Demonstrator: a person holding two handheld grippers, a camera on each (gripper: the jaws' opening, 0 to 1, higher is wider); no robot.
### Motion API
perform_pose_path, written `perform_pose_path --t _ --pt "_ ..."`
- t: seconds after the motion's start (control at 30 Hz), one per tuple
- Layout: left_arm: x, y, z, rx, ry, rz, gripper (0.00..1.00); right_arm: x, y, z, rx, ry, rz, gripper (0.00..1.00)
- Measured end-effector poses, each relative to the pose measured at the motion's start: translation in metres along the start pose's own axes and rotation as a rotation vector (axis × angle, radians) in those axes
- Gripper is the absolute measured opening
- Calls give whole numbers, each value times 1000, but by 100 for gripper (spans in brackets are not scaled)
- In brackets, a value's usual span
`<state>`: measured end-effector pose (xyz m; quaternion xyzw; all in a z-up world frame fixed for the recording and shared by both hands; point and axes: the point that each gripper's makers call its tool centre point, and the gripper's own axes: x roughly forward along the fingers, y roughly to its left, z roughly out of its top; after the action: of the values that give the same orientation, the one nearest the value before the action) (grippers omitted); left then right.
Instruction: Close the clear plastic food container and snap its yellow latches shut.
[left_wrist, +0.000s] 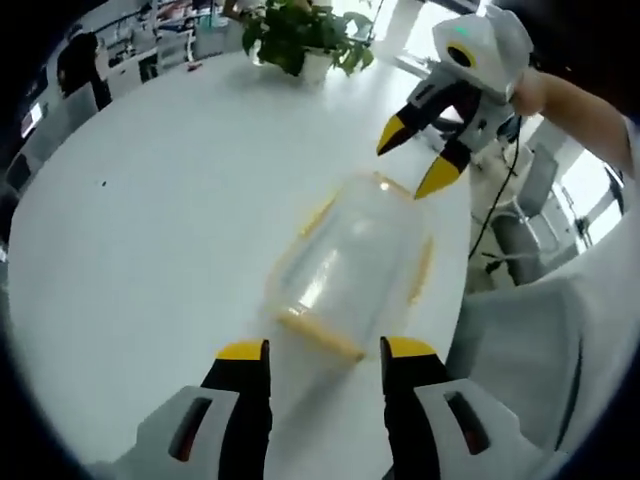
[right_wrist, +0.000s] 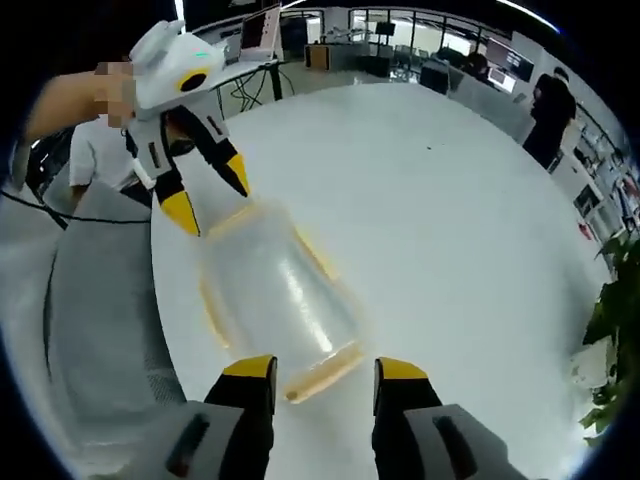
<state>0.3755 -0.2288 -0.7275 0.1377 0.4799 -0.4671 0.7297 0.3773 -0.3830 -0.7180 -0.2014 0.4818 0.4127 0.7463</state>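
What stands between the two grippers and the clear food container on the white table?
Nothing visible does. The left gripper and the right gripper are both open, one at each end of the container, with only bare white table near it. The potted plant sits far off.

Round white table (left_wrist: 150, 220), potted plant (left_wrist: 300, 35), office desks (right_wrist: 400, 50) behind

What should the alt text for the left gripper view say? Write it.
A clear plastic food container with yellow latches lies on a round white table, just beyond the left gripper, whose yellow-tipped jaws stand open. The right gripper, also open, hovers at the container's far end, and a potted plant stands at the table's far edge.
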Motion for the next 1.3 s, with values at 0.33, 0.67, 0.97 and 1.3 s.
perform_pose_path --t 0.33,0.67,0.97,1.3 --pt "8 2 -4 -213 -65 -1 40 8 -4 -5 161 -18 5 38" --pt "14 -2 -4 -254 -70 -13 39 13 -1 -17 263 8 46 42" --pt "19 -2 -4 -348 -84 -42 40 18 4 -17 349 10 88 43" --pt "20 -6 -1 -353 -91 -49 37 21 13 -15 396 12 128 38"
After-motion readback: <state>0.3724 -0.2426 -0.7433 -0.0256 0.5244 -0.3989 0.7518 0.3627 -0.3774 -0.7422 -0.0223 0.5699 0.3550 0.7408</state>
